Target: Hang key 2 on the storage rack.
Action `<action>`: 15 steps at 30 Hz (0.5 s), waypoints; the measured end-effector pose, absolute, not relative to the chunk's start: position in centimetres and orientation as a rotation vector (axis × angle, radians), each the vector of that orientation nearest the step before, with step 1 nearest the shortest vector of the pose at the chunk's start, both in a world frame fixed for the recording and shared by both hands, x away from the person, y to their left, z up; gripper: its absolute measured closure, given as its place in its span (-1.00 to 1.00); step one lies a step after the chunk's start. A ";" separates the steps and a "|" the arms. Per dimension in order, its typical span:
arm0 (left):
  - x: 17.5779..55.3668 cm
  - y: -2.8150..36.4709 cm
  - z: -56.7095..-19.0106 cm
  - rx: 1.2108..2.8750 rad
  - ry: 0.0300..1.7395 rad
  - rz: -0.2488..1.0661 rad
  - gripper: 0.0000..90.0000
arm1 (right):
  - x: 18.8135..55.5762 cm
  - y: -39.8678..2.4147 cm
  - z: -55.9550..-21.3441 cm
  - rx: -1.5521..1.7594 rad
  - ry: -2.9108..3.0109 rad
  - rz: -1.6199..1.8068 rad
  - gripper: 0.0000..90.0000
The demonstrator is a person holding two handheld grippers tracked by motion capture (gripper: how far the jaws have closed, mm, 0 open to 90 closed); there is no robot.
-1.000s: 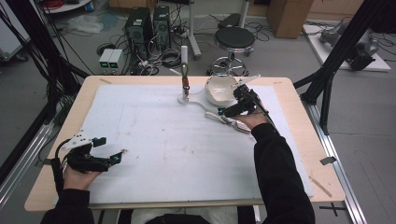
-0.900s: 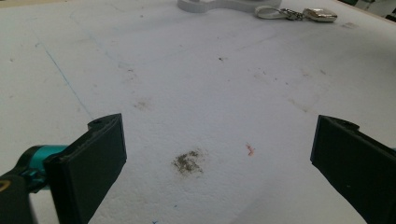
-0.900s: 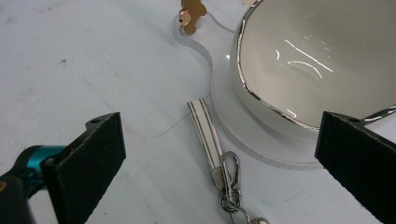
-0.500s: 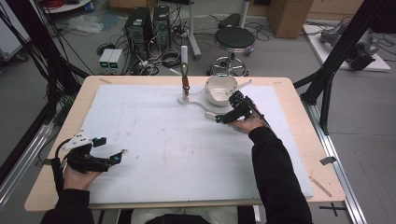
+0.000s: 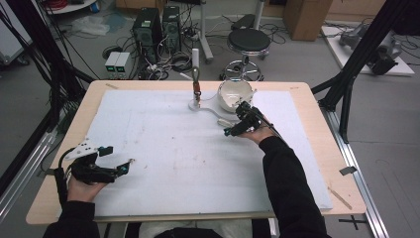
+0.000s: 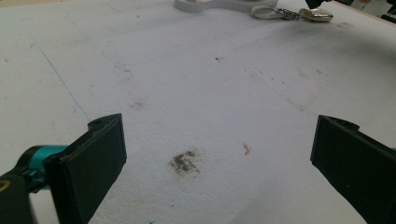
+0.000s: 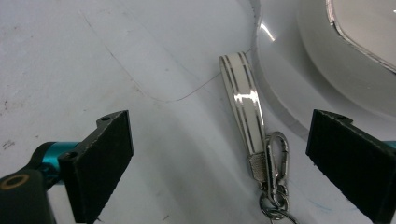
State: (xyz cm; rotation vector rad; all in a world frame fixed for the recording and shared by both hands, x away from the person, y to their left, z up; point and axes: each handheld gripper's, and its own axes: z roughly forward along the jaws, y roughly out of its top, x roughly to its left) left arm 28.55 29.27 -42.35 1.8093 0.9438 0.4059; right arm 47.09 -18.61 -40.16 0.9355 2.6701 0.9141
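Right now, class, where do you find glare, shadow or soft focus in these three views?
Right gripper view: bright glare streaks on the keychain strap and on the white bowl, with the black jaws near the lens soft. Left gripper view: a broad soft shadow darkens the mat's upper right. High view: even room light, mild grain.

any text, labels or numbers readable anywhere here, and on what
None can be read.
Key strap: stripes, no lettering.
Bowl: plain white.
Mat: stains and pen lines, no words.
Boxes on the floor: any labels too small to read.
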 end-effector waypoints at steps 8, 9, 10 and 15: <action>28.6 29.3 -42.4 1.813 0.945 0.407 -0.91 | 47.4 -17.5 -41.4 0.902 2.718 0.895 -0.85; 28.6 29.3 -42.4 1.814 0.945 0.406 -0.91 | 47.4 -17.4 -41.5 0.898 2.722 0.895 -0.85; 28.6 29.3 -42.4 1.815 0.944 0.407 -0.91 | 47.5 -17.2 -41.6 0.895 2.723 0.896 -0.85; 28.6 29.2 -42.4 1.817 0.945 0.404 -0.91 | 47.8 -16.9 -42.2 0.874 2.714 0.876 -0.69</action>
